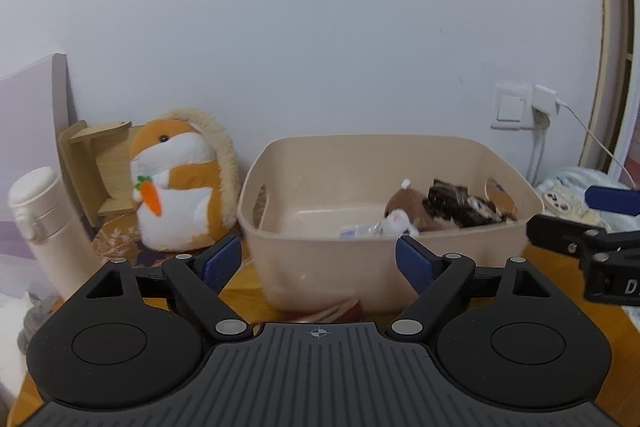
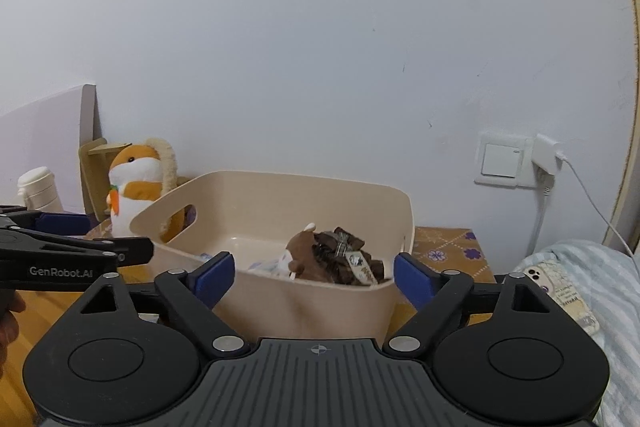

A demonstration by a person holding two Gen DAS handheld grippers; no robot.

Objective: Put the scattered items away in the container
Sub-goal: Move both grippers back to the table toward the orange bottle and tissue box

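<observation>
A beige plastic bin point(image 1: 320, 259) stands on the wooden table, also in the right wrist view point(image 2: 304, 307). Inside lie a small brown plush point(image 1: 408, 205), a dark brown ruffled bow point(image 1: 452, 203) and a clear packet point(image 1: 360, 230); the plush point(image 2: 302, 247) and bow point(image 2: 344, 255) show in the right wrist view too. My left gripper point(image 1: 318, 261) is open and empty, just in front of the bin. My right gripper point(image 2: 310, 277) is open and empty, in front of the bin's near right corner. A thin red and tan item point(image 1: 336, 309) lies under the bin's front edge.
An orange and white hamster plush with a carrot point(image 1: 176, 183) sits left of the bin before a wooden stand point(image 1: 96, 163). A cream flask point(image 1: 44, 227) stands far left. A wall switch and charger point(image 2: 512, 161) are on the right, a phone point(image 2: 560, 295) on striped bedding.
</observation>
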